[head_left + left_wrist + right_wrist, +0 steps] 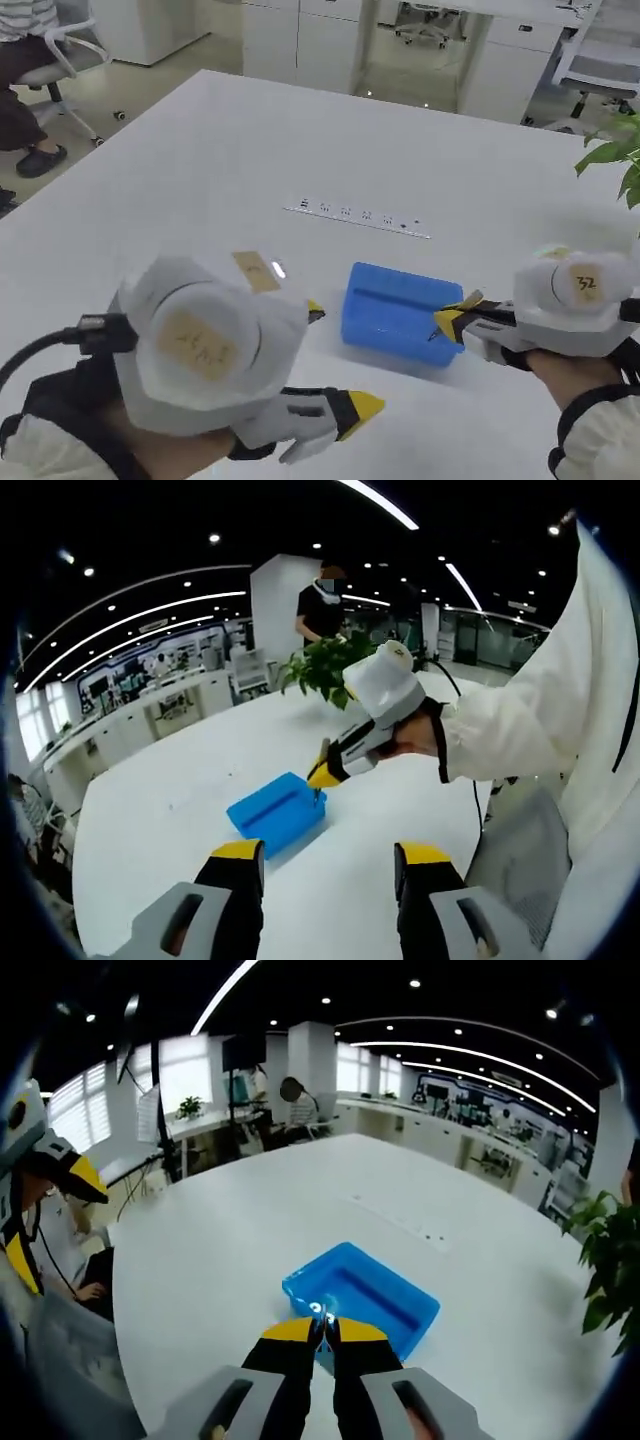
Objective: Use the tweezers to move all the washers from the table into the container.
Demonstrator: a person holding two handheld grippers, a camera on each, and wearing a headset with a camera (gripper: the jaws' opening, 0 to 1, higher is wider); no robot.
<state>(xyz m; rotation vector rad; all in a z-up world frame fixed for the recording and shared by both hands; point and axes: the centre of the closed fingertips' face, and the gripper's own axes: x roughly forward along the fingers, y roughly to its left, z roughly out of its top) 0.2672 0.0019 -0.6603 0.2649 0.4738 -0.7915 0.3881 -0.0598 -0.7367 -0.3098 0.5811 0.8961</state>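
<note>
Here, one blue container (395, 315) sits on the white bench (250, 150). The right hand-held gripper (322, 1332) is clamped on one pair of tweezers (320, 1310), whose tips are at the container's rim. The left hand-held gripper (330, 852) hangs nearby, jaws apart and empty.

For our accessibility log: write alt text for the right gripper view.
The right hand-held gripper, jaws closed on tweezers, points over the near rim of a blue container on a table. The left hand-held gripper shows at the left edge.
</note>
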